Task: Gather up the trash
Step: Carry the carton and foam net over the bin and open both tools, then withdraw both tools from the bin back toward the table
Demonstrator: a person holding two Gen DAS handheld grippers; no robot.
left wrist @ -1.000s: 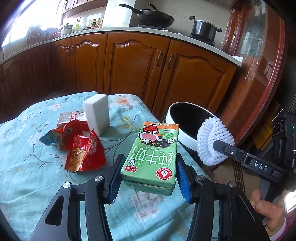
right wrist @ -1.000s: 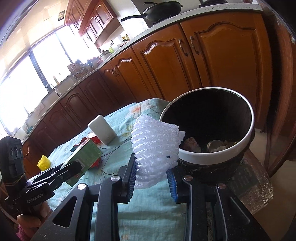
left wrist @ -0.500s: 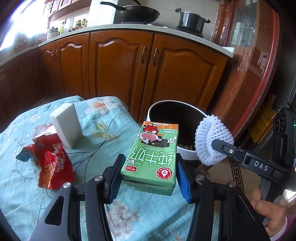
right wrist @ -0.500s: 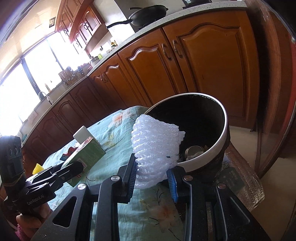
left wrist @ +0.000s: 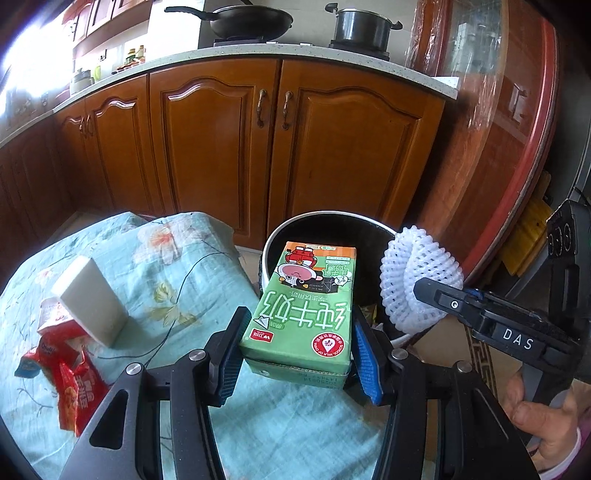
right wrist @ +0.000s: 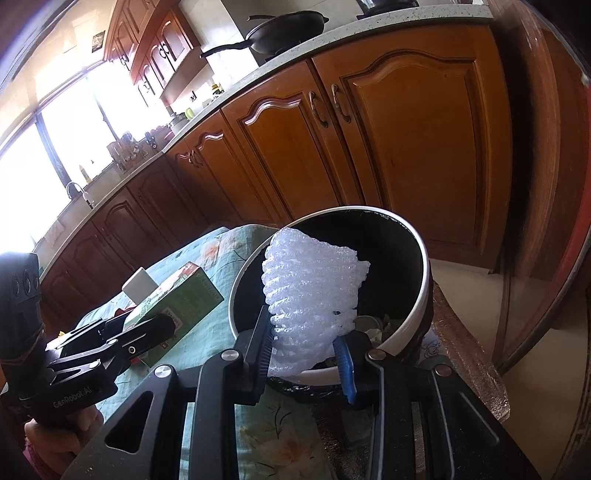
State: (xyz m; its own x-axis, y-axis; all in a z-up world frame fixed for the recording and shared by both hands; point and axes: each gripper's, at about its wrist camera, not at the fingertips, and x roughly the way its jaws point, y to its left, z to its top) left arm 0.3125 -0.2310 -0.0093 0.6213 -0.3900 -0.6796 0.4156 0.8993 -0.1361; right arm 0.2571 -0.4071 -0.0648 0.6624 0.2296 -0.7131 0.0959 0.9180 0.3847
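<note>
My left gripper [left wrist: 295, 347] is shut on a green milk carton [left wrist: 306, 310], whose far end reaches over the rim of a black bin with a white rim [left wrist: 291, 225]. The same carton [right wrist: 177, 306] shows at the left of the right wrist view, just short of the bin [right wrist: 417, 317]. My right gripper [right wrist: 304, 350] is shut on a white foam fruit net [right wrist: 310, 291], held over the bin's near rim. That net [left wrist: 413, 280] appears at the bin's right side in the left wrist view. Some trash lies at the bin's bottom.
On the teal flowered tablecloth [left wrist: 177, 280] stand a white block [left wrist: 92, 302] and red snack wrappers [left wrist: 70, 373]. Brown kitchen cabinets [left wrist: 295, 147] run behind the bin, with a wok [left wrist: 251, 20] and a pot [left wrist: 362, 26] on the counter. A person's hand [left wrist: 543, 417] holds the right gripper.
Both grippers have moved toward the bin with their loads. The carton now overhangs the bin's rim and the net sits over its opening; the wrappers and block have slid left in view.
</note>
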